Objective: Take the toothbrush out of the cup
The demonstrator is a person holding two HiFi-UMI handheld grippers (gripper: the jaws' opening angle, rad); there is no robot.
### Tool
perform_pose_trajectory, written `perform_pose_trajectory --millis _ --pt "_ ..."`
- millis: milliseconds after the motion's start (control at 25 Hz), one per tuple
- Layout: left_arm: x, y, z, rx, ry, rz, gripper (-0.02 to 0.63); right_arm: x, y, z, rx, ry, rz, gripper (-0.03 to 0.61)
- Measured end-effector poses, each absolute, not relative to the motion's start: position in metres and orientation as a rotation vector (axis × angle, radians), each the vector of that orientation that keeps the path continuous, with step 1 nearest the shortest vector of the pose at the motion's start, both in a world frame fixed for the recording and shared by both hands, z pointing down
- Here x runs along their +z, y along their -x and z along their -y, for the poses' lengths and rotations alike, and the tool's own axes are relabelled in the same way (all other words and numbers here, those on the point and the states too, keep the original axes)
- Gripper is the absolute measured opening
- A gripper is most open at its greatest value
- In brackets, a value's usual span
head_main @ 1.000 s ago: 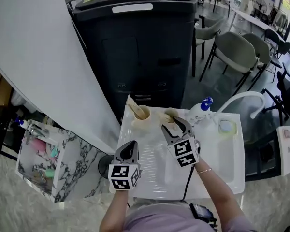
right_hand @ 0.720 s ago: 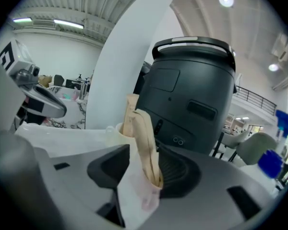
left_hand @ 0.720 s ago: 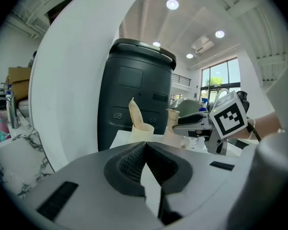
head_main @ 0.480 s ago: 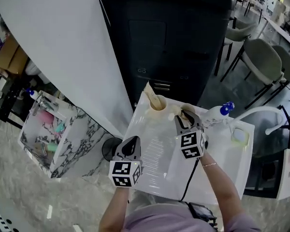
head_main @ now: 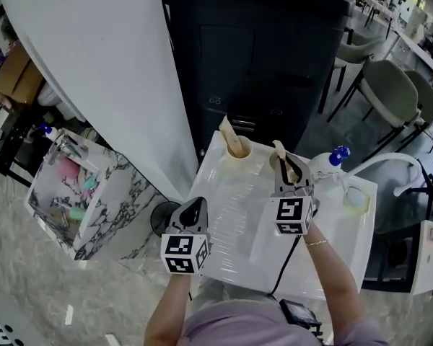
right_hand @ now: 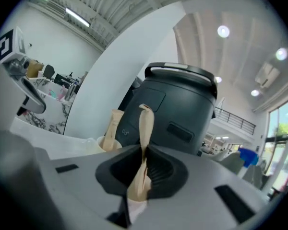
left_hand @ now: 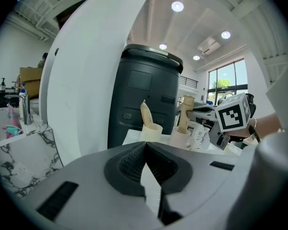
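Two beige cups stand at the back of the white sink counter point(head_main: 231, 222). The left cup point(head_main: 238, 151) holds a paper-wrapped toothbrush point(head_main: 227, 131). My right gripper point(head_main: 286, 166) has just been closing and is now shut on the other wrapped toothbrush point(head_main: 281, 152), which stands upright between the pads point(right_hand: 142, 147). In the left gripper view that toothbrush point(left_hand: 185, 113) rises above the second cup point(left_hand: 180, 138); whether its lower end is still inside I cannot tell. My left gripper point(head_main: 193, 211) hovers at the counter's near left, shut and empty point(left_hand: 145, 150).
A tall black bin point(head_main: 260, 49) stands right behind the counter. A bottle with a blue cap point(head_main: 326, 163) and a white curved faucet point(head_main: 390, 166) are at the right. A marble-patterned box point(head_main: 79, 200) sits on the floor to the left; chairs stand at the far right.
The right gripper's jaws went from wide open around the toothbrush to shut on it, and it rose a little. The left gripper drifted slightly. The head view shifted.
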State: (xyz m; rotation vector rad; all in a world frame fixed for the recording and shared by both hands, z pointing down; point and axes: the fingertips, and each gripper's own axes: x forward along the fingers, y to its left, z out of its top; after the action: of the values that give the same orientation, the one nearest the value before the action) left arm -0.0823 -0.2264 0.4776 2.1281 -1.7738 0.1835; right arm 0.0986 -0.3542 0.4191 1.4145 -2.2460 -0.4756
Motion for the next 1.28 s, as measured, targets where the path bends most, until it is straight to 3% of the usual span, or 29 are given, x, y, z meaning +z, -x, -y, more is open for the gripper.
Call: perform_pose_trajectory --millis 520,1280 --pt "0.463 0.106 0.218 0.113 -2.165 1.770 0.000 0.318 -0.061 0.276 -0.981 -1.444 2.320 0.034" --pt "0.480 0.168 0.158 0.110 -2.046 1.837 0.000 0.378 0.035 0.200 -0.977 -1.009 2.507 0.034"
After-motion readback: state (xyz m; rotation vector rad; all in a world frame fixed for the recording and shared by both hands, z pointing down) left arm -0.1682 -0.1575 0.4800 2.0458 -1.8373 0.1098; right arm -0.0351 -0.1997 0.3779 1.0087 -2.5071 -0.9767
